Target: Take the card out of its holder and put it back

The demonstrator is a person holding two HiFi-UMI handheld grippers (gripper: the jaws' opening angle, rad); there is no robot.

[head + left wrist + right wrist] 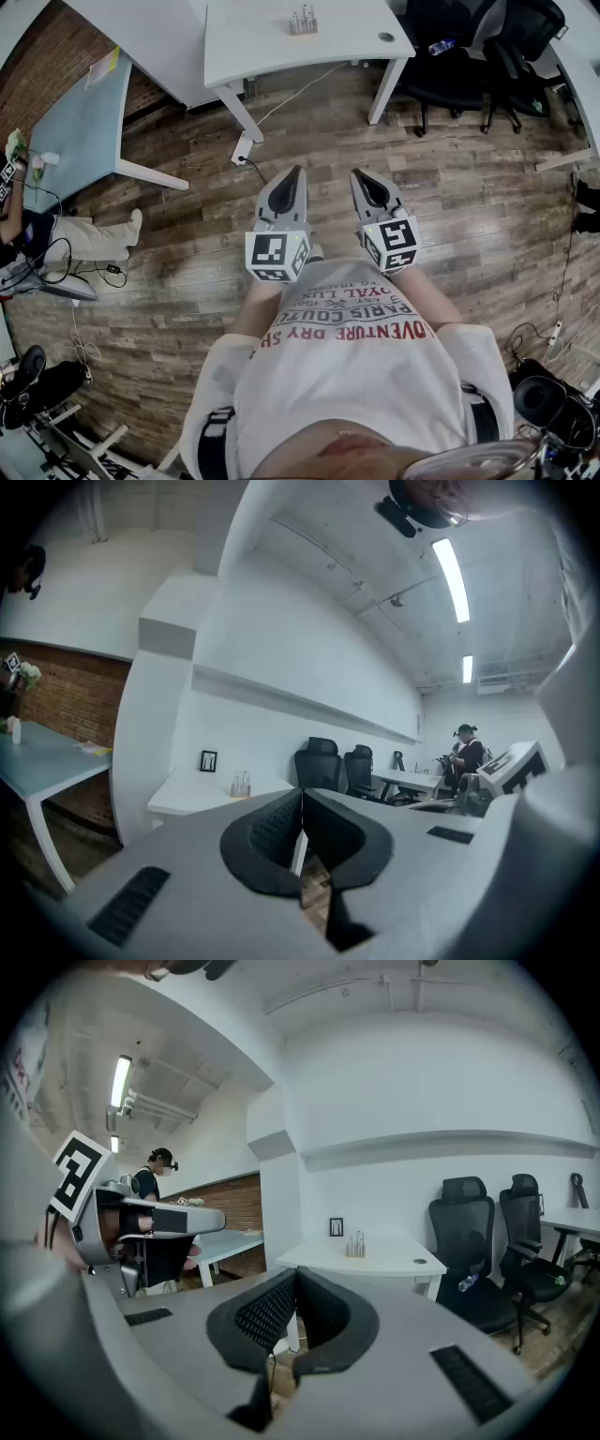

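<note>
Head view, left to right: pale blue table (80, 131), white desk (272, 47) carrying the small holder (302, 19), card too small to tell, black chairs (459, 66); wood floor (328, 122) separates desk from left gripper (296, 174) and right gripper (358, 176), side by side at chest, nearly level, jaws of both pressed together on nothing

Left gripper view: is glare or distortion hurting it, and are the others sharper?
Left gripper view: ceiling light strip blown out, wall bowed, dark corners. Right gripper view: same fisheye vignette, white table fairly sharp. Head view: evenly lit, floor curved.
</note>
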